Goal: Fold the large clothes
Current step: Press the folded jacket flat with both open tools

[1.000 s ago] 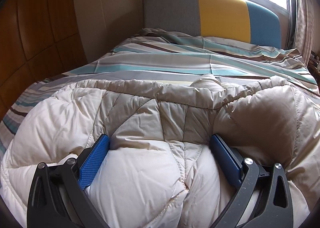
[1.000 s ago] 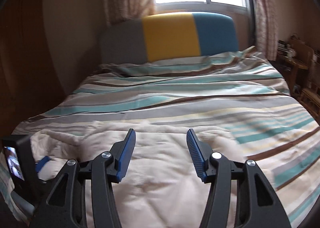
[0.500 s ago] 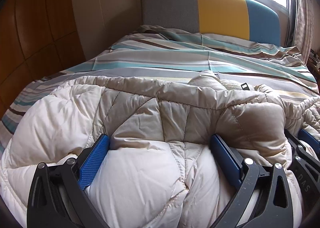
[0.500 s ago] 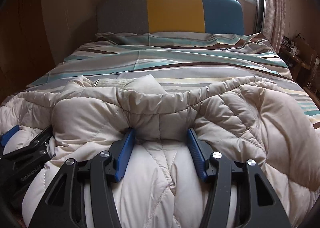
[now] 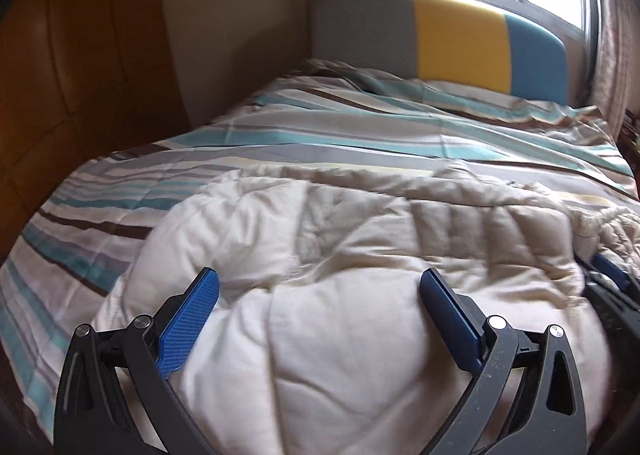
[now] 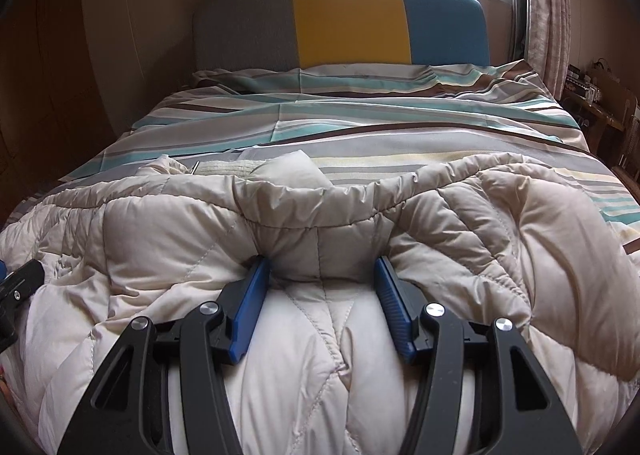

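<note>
A cream quilted puffer jacket (image 5: pixel 340 339) lies folded across the near end of the bed. My left gripper (image 5: pixel 318 275) hovers just over its left part, jaws wide and open, pads free of the cloth; this view is blurred. My right gripper (image 6: pixel 321 261) is pushed down into the jacket (image 6: pixel 520 235) near its folded edge. A puffy bulge sits between its half-spread blue fingers (image 6: pixel 248 307), and the jaws stand open. The jacket's collar (image 6: pixel 288 171) pokes out beyond the fold. Each gripper shows at the edge of the other's view: right gripper (image 5: pixel 608 283), left gripper (image 6: pixel 16 287).
The bed carries a striped cover (image 6: pixel 360 123) with a grey, yellow and blue headboard (image 6: pixel 344 27) under a bright window. A wooden wardrobe (image 5: pixel 72 75) stands close on the left. Wooden furniture (image 6: pixel 596 99) lines the right side.
My left gripper has drawn back and up out of the jacket, its pads now free. My right gripper came down from above the bed into the jacket, then held still.
</note>
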Demonstrator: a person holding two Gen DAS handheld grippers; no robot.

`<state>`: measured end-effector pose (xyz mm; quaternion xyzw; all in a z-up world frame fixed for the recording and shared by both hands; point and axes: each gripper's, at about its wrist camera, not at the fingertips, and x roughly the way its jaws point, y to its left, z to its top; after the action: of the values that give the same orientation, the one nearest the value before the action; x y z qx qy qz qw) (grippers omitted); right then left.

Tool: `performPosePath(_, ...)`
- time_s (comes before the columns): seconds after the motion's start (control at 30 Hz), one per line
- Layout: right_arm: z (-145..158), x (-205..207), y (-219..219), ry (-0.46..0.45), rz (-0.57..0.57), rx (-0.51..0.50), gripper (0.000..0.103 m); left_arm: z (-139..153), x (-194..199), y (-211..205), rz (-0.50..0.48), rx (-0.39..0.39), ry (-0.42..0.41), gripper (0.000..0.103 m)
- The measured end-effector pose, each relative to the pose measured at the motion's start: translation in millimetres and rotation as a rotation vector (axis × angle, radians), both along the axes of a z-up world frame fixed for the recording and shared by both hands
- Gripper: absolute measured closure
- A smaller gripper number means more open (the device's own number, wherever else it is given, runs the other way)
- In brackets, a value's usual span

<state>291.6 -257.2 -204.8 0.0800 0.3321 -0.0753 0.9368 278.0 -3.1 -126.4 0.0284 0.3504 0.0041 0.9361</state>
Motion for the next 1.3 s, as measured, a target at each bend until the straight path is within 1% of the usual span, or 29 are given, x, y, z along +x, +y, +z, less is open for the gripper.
performPosePath(0.03, -0.5, -0.1, -0.1, -0.001, 0.0, 0.0, 0.048, -7.6, 3.8, 4.7, -0.003, -0.03, 0.02, 0.003)
performPosePath(0.07, -0.2, -0.5, -0.5, -0.002, 0.001, 0.001, 0.048, -14.1, 7.9, 5.8, -0.003, -0.036, 0.033, 0.003)
performPosePath(0.27, 1.3, -1.5, -2.5, -0.001, 0.002, 0.002, 0.048, -28.4, 17.5, -10.2, 0.001, 0.042, 0.058, 0.003)
performPosePath(0.47, 4.1, -1.8, -5.0, 0.007, 0.014, 0.023, 0.046, -25.5, 16.1, -6.9, -0.002, 0.023, 0.068, 0.003)
performPosePath(0.57, 10.5, -3.3, -8.9, 0.028, 0.037, 0.049, 0.039, -18.1, 7.5, -2.7, -0.01, 0.011, 0.088, 0.003)
performPosePath(0.6, 14.8, -5.9, -9.9, 0.037, 0.045, 0.056, 0.034, -14.1, 4.7, -1.6, -0.019, 0.007, 0.101, 0.003)
performPosePath(0.63, 21.2, -12.4, -10.0, 0.027, 0.05, 0.06, 0.034, -10.1, 1.1, 0.0, -0.026, 0.005, 0.108, 0.003)
performPosePath(0.7, 35.3, -30.4, -8.2, -0.032, 0.063, 0.062, 0.034, -1.1, -9.6, 4.0, -0.032, 0.007, 0.09, 0.003)
performPosePath(0.77, 47.6, -50.8, -2.6, -0.079, 0.093, 0.068, 0.033, 7.4, -24.2, 12.0, -0.011, 0.032, 0.028, 0.003)
performPosePath(0.87, 55.0, -73.4, 12.4, -0.134, 0.148, 0.074, 0.033, 4.0, -37.3, 23.7, 0.039, 0.054, -0.018, 0.003)
performPosePath(0.93, 49.9, -77.5, 29.2, -0.123, 0.175, 0.026, 0.033, -4.7, -39.9, 26.6, 0.03, 0.046, -0.017, 0.003)
performPosePath(1.03, 20.4, -69.5, 54.6, -0.041, 0.192, -0.109, 0.033, -8.8, -43.5, 24.9, 0.025, 0.065, -0.039, 0.003)
performPosePath(1.07, 13.7, -67.2, 57.1, -0.03, 0.19, -0.131, 0.033, -8.5, -42.5, 26.2, 0.023, 0.055, -0.034, 0.003)
performPosePath(1.2, 8.4, -61.7, 52.9, -0.002, 0.186, -0.114, 0.032, -6.1, -45.4, 34.8, 0.02, 0.004, -0.003, 0.003)
performPosePath(1.27, 12.1, -66.5, 47.6, -0.002, 0.189, -0.082, 0.032, -0.9, -57.1, 43.6, 0.032, -0.041, 0.002, 0.003)
performPosePath(1.3, 17.1, -73.4, 43.9, -0.018, 0.185, -0.055, 0.032, 1.0, -64.0, 47.6, 0.037, -0.057, -0.005, 0.003)
